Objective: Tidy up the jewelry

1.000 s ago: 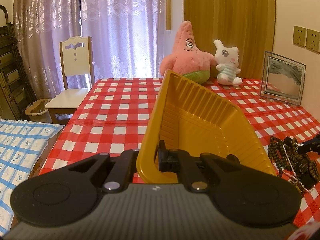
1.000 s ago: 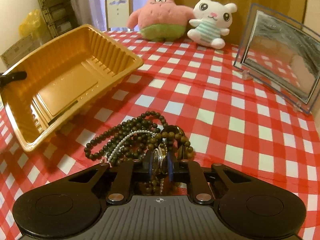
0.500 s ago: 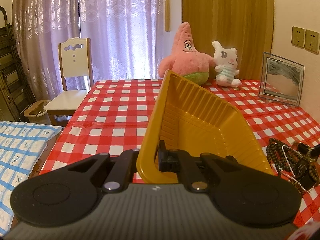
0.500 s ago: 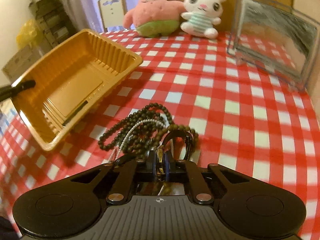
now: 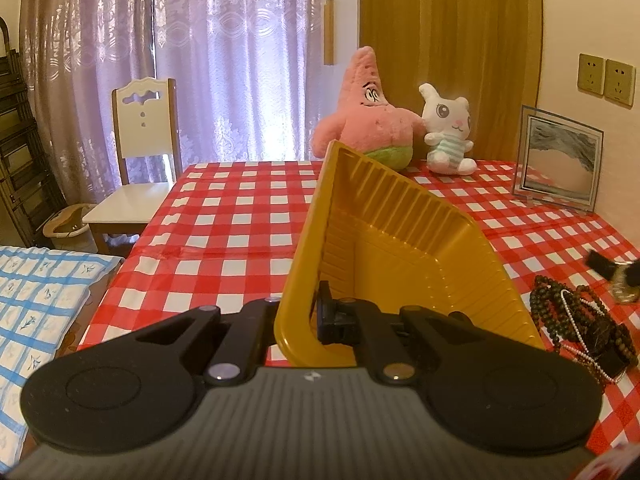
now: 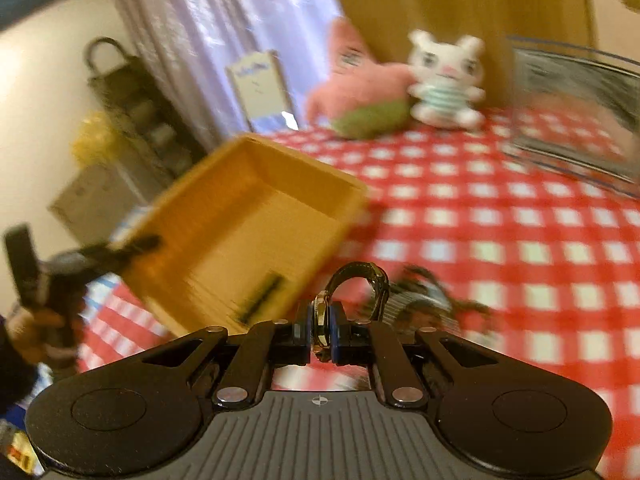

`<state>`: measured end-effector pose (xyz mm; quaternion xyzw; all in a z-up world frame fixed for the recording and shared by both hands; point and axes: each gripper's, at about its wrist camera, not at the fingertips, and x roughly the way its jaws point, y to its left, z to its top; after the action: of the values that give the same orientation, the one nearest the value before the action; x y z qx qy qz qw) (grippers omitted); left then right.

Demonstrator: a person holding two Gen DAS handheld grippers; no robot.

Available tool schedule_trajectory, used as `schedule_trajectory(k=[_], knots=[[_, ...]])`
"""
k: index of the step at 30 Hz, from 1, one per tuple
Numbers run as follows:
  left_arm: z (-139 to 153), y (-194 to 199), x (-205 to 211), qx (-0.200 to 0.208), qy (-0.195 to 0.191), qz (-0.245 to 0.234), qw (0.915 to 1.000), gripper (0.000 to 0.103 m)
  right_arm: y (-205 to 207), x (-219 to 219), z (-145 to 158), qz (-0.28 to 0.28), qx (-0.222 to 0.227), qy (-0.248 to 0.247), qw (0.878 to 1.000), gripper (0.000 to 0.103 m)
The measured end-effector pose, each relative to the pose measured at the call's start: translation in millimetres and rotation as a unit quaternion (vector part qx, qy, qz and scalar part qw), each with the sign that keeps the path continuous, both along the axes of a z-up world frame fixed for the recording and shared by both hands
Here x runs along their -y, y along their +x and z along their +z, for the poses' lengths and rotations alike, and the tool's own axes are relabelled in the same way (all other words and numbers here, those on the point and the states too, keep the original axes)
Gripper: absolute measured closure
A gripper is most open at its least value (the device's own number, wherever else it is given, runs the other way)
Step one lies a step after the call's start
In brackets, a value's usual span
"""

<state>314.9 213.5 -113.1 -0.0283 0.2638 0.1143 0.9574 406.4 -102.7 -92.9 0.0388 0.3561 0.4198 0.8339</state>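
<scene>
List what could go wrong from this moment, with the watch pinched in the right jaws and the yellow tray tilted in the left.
The watch is pinched edge-on by its case in the right gripper, so it could twist or slip out in transit.

The yellow tray is clamped only by its rim in the left gripper and tilted, so a dropped watch might slide out.

The bead strands lie beside the tray and could get snagged.

Yellow tray (image 5: 400, 248), red-and-white checked tablecloth (image 5: 240, 220), dark brown beads (image 5: 560, 316), pink plush (image 5: 368, 120)
</scene>
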Motion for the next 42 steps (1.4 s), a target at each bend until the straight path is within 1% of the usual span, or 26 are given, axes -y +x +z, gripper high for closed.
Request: schedule_trajectory(k=[3,6,11,16,21,22,25,27,29,32,35,38,42], knots=[[-0.4,0.2,-1.2,0.0,-0.001,-0.001,1.0,0.098,-2.9,-40.5,-2.8,0.034,0.003,0.011,0.999,0.094],[-1.5,1.0,-2.1,0.0,-0.002,-0.001,1.0,0.098,-3.5,-76.8,-12.6,0.059,-0.003,0.02,0.998,0.094],[-2.0,1.5,-3.7,0.0,-0.005,-0.003,1.0,0.098,-5.5,-123.9,-35.1,0.087,-0.009,0.002,0.996,0.094],[-3.6,2.8,-7.2,-0.001,-0.009,-0.004,0.9999,0.098,-9.2,-147.7,-52.9,0.089,-0.01,-0.022,0.996,0.094],[-4.6,4.3,-9.4,-0.002,-0.014,-0.006,0.9999,0.098,-5.0,-153.0,-55.9,0.07,-0.017,-0.032,0.997,0.093],[-5.1,5.2,-9.9,-0.002,-0.014,-0.006,0.9999,0.098,-4.4,-152.2,-54.5,0.068,-0.022,-0.034,0.997,0.091],[-5.7,6.4,-10.2,-0.002,-0.015,-0.009,0.9998,0.098,-8.9,-142.9,-43.2,0.058,-0.022,-0.014,0.998,0.078],[-5.8,7.6,-10.3,-0.001,-0.017,-0.011,0.9998,0.099,-15.5,-128.6,-31.2,0.046,-0.015,0.005,0.999,0.072],[-5.7,8.8,-10.8,0.0,-0.02,-0.013,0.9997,0.098,-22.7,-111.5,-22.1,0.027,-0.007,0.015,0.999,0.066],[-6.1,8.3,-12.3,0.002,-0.024,-0.014,0.9996,0.098,-36.3,-75.0,-15.9,-0.01,-0.007,0.018,1.0,0.064],[-6.4,6.5,-13.9,0.004,-0.027,-0.018,0.9995,0.099,-51.2,-33.3,-19.3,-0.064,-0.014,-0.006,0.998,0.064],[-6.7,5.6,-14.6,0.007,-0.031,-0.02,0.9993,0.099,-64.2,2.2,-25.8,-0.105,-0.029,-0.032,0.994,0.064],[-8.1,3.8,-15.3,0.007,-0.033,-0.02,0.9992,0.099,-78.3,35.7,-35.3,-0.149,-0.045,-0.066,0.986,0.064]])
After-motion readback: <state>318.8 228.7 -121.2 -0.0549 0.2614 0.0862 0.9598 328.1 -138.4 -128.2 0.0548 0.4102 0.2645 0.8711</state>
